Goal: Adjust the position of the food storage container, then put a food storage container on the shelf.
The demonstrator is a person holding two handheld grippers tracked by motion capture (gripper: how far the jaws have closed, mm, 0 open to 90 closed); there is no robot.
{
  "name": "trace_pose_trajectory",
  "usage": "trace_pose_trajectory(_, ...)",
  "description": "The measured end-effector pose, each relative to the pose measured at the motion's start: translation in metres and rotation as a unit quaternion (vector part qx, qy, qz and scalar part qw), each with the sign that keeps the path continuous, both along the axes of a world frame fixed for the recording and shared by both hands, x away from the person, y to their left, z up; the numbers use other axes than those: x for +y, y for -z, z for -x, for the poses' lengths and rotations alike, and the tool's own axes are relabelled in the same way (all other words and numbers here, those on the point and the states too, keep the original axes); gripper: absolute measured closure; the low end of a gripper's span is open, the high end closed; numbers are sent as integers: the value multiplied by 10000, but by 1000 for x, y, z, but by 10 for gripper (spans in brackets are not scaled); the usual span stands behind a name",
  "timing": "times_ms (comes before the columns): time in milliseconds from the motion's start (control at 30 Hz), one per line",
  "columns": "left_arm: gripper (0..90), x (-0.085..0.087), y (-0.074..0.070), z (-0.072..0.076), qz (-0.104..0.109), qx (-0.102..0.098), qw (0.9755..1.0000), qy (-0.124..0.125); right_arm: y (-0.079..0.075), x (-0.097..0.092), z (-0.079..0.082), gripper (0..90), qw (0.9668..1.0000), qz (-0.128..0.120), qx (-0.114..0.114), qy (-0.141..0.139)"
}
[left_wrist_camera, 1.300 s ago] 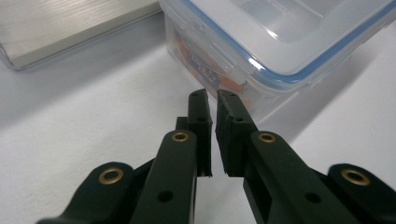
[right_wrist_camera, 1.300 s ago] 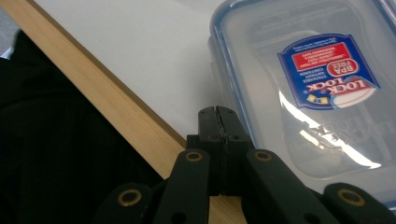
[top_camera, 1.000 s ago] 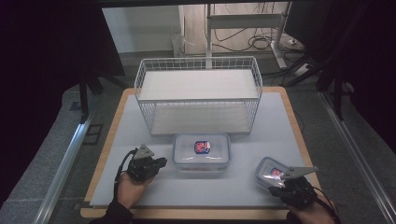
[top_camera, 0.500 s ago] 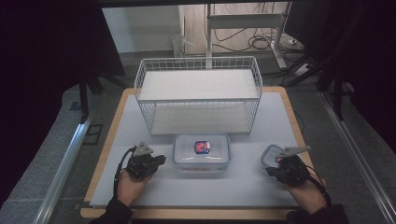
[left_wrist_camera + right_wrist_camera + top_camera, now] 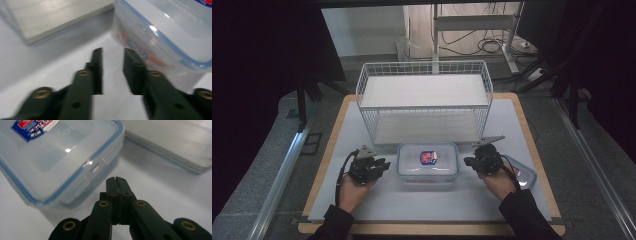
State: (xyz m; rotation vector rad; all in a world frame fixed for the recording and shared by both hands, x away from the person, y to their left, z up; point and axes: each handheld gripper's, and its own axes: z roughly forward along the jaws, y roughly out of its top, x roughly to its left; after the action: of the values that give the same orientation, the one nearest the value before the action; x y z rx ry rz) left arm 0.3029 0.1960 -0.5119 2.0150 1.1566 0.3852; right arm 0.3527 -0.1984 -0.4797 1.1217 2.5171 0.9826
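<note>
While both hands rest low on the worktop (image 5: 362,210), the left gripper (image 5: 381,166) points at the left end of the lidded plastic box (image 5: 428,160), its fingers (image 5: 98,67) just parted with nothing between them. The right gripper (image 5: 468,161) points at the box's right end, its fingers (image 5: 116,185) pressed together, empty. A spare lid (image 5: 522,172) lies by the right hand. Behind the box stands a white wire basket (image 5: 424,102). The box's contents can't be made out.
</note>
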Motion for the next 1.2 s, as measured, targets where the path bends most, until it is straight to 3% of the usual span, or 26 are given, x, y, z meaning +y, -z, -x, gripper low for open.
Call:
trace_pose_trajectory(100, 465, 6, 0, 5, -235, -65, 9996, 133, -3, -9, 9, 803, 9996, -71, -283, -60)
trace_pose_trajectory(133, 381, 6, 1, 7, -298, -86, 9994, 153, -5, -11, 12, 743, 9992, -82, -374, -77)
trace_pose_trajectory(167, 292, 6, 2, 9, -349, -125, 9991, 199, -6, -14, 18, 625, 9984, -124, -541, -133)
trace_pose_trajectory(200, 292, 6, 2, 10, -341, -125, 9990, 266, -6, -14, 18, 625, 9984, -124, -541, -133)
trace_pose_trajectory(233, 231, 5, 1, 11, -337, -118, 9988, 324, -6, -15, 22, 508, 9980, -114, -600, -168)
trace_pose_trajectory(267, 231, 3, 1, 11, -345, -135, 9987, 357, -6, -15, 22, 508, 9980, -114, -600, -168)
trace_pose_trajectory(400, 95, -3, 3, 13, -490, -150, 9976, 471, -3, -16, 23, 309, 9977, -110, -656, -164)
trace_pose_trajectory(467, 63, -4, 5, 13, -460, -105, 9978, 456, -2, -17, 22, 209, 9977, -127, -647, -174)
trace_pose_trajectory(567, 53, -3, 5, 13, -377, -93, 9984, 410, 0, -17, 21, 158, 9978, -151, -606, -199)
trace_pose_trajectory(867, 63, 1, 7, 10, -385, -276, 9982, 360, 2, -19, 18, 121, 9982, -151, -544, -201)
trace_pose_trajectory(1000, 76, 4, 9, 8, -342, -225, 9987, 312, 3, -19, 17, 103, 9982, -191, -521, -209)
trace_pose_trajectory(1100, 77, 6, 6, 5, -197, -135, 9993, 273, 2, -18, 16, 91, 9982, -220, -498, -231)
trace_pose_trajectory(1200, 79, 5, -4, 4, 118, -34, 9995, 307, 1, -18, 15, 80, 9982, -316, -451, -229)
